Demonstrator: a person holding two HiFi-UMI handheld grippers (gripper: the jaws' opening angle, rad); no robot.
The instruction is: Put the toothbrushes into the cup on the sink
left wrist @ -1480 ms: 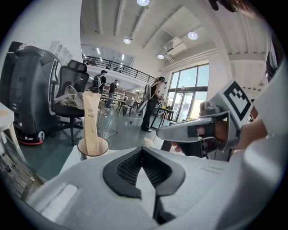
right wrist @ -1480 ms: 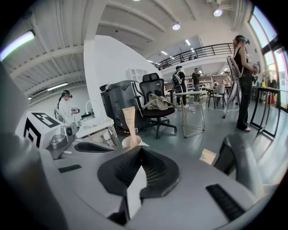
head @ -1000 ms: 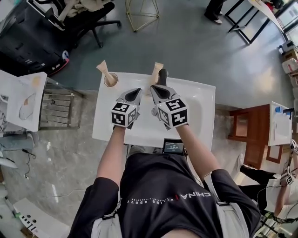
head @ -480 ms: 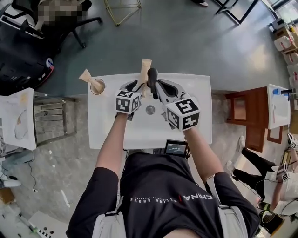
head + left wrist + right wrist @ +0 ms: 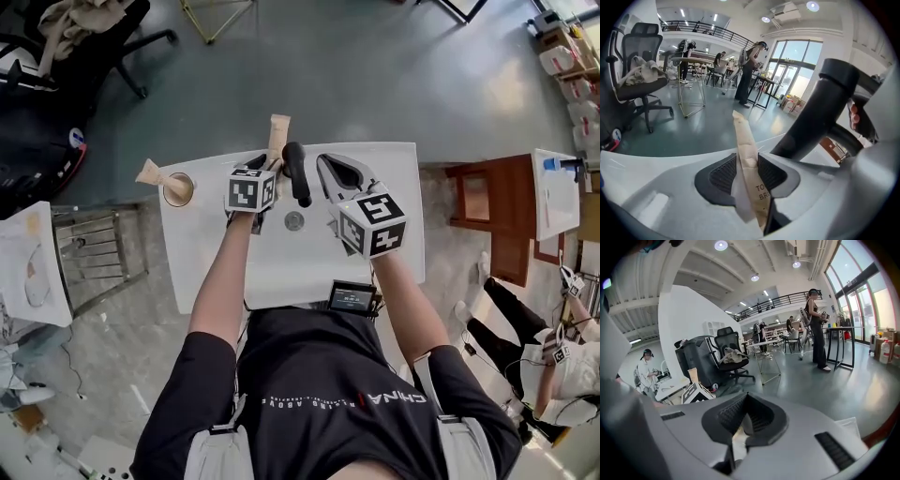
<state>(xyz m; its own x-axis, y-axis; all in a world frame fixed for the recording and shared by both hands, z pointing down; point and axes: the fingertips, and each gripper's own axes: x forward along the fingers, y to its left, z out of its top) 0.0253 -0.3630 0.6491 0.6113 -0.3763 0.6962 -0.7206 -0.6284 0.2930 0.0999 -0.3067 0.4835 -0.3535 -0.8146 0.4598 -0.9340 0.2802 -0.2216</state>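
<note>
Left gripper (image 5: 748, 174), its jaws just opened wide, straddles the paper-wrapped toothbrush (image 5: 744, 140) at the back edge of the sink (image 5: 394, 234) beside the faucet (image 5: 296, 174). It is likely lining up a grasp to carry it to the cup (image 5: 176, 189), well apart at the left corner. Right gripper (image 5: 744, 420) is closed, idle.

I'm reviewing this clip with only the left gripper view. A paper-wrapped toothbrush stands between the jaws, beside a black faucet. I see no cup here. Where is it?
Observer: The left gripper has just been opening its jaws, with that wrapped toothbrush between them. The cup stands on the sink's far left corner, left of that gripper.
Operator: Is it empty?
Observer: No, a second wrapped toothbrush already leans out of it.
Operator: And the other side?
Observer: The right gripper has its jaws together, just right of the faucet in the head view.
</note>
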